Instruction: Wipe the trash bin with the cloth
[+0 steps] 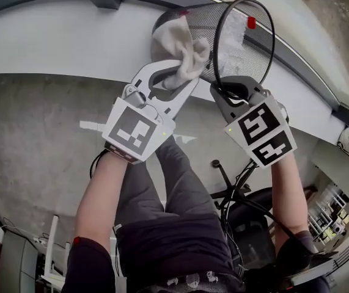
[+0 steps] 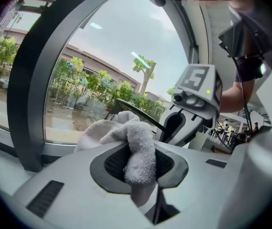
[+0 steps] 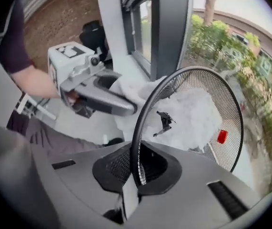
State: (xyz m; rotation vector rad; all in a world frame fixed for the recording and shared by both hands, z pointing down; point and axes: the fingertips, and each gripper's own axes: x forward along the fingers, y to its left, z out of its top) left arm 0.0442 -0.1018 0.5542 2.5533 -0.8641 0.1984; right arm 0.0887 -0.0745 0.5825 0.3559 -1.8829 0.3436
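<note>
Looking down in the head view, found the right gripper (image 1: pixel 234 92) clamped on the black rim of the wire-mesh trash bin (image 1: pixel 223 32), tipped with its mouth toward the person, and the left gripper (image 1: pixel 175 81) pressing the cloth (image 1: pixel 181 52) to the outer mesh. Best done by holding the rim firm and dragging the cloth in overlapping strokes. Could not see the bin's base behind the cloth.

Seen from the left gripper view: fingers (image 2: pixel 112 165) nearly closed, pinching one narrow fold of the cloth. Judged a slim hold, so light pressure advised. Lost the contact with the mesh behind the bunched cloth.

Seen from the right gripper view: fingers (image 3: pixel 114 168) shut tight on the thin rim. Noted a white crumpled liner (image 3: pixel 188 113) and red tag (image 3: pixel 222 136) inside. Could not identify the small dark scrap.
</note>
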